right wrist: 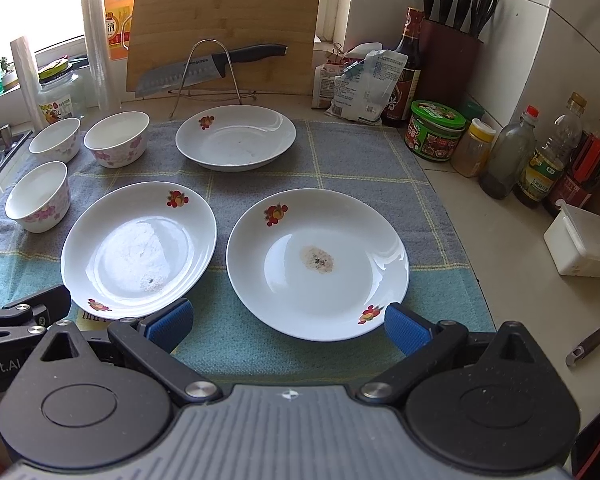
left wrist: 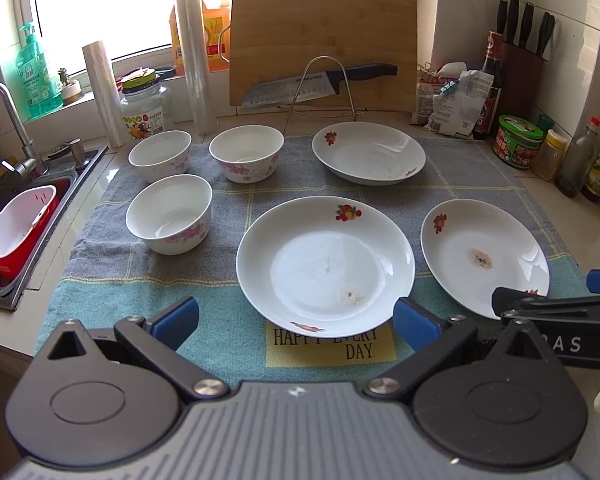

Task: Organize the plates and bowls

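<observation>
We hold the left hand-held gripper and right hand-held gripper open and empty above the cloth, where three plates and three bowls lie apart. Glazed china: stiff, slick, breakable; we'd pinch the rims.

Your left hand-held gripper is level and low, its blue-padded fingers spread wide with nothing between them. Your right hand-held gripper sits just beside it — jaws equally wide apart, empty, both pointing forward side by side.
</observation>
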